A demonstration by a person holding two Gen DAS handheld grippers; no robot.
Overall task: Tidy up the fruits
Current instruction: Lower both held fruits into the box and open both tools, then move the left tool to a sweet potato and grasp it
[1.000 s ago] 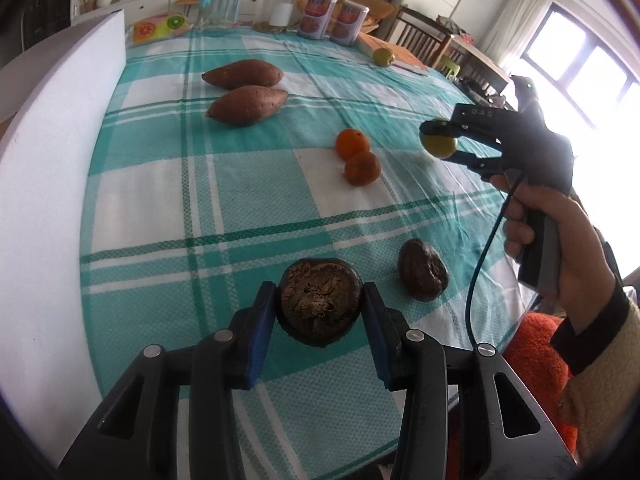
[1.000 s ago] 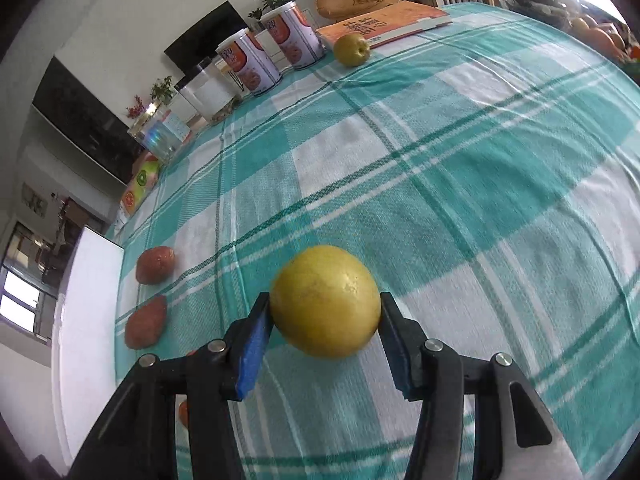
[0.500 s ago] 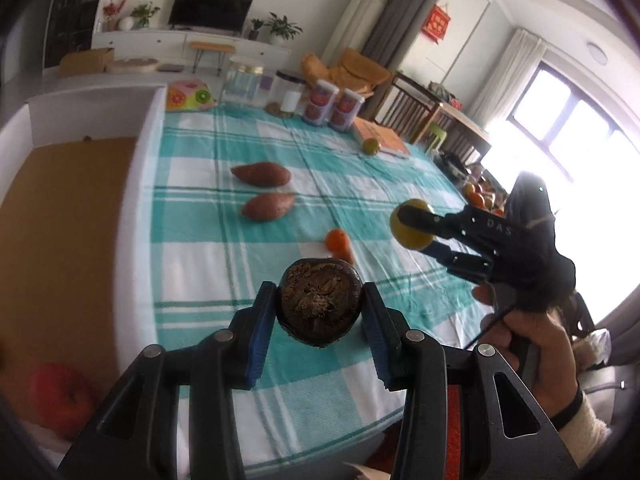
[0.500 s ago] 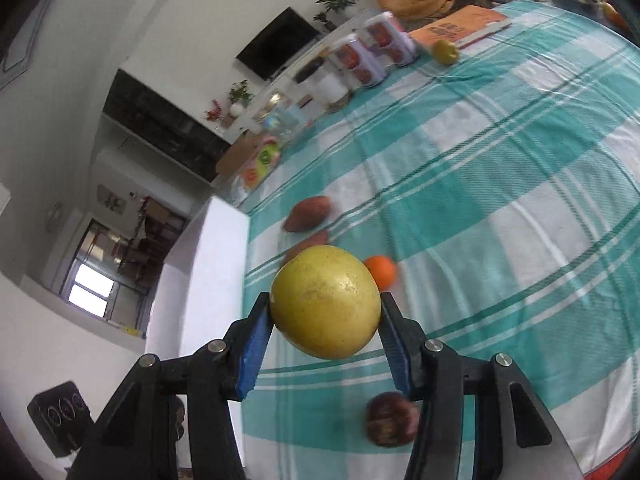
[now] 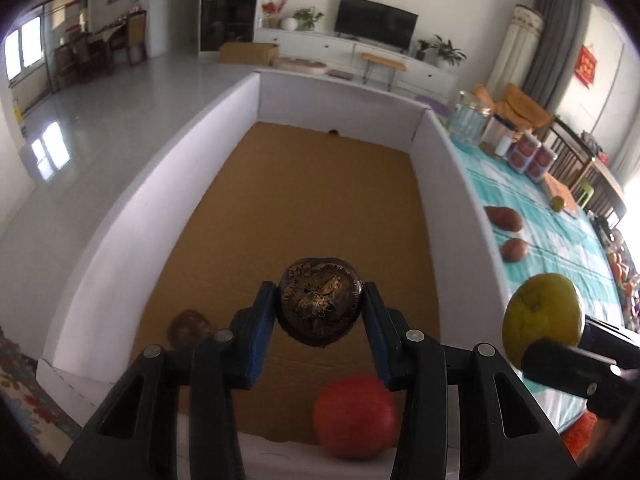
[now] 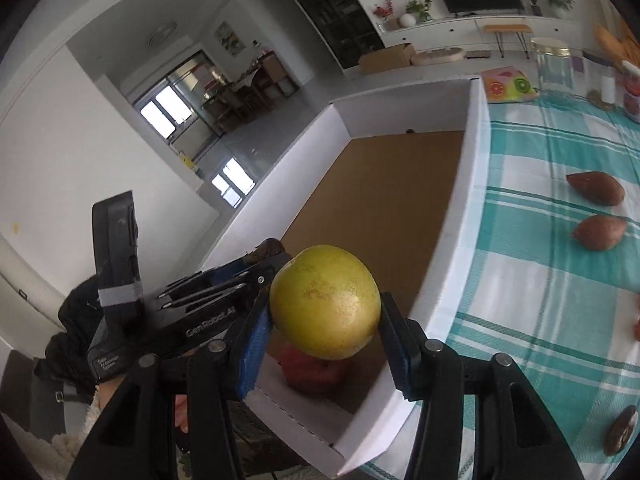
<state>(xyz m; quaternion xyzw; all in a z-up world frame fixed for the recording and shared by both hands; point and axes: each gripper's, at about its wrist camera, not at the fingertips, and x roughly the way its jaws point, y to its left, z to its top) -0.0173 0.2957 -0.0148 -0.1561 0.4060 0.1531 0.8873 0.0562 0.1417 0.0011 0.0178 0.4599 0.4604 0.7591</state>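
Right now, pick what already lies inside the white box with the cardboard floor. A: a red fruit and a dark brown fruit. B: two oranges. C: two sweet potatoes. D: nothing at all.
A: the left wrist view shows a red fruit and a dark brown fruit lying on the floor of the white box, while the sweet potatoes lie on the tablecloth outside it.

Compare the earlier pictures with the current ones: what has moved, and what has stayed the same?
Both hand-held grippers swung from over the checked tablecloth to the white box. Unchanged: the left hand-held gripper stays clamped on the dark fruit, the right hand-held gripper on the yellow fruit.
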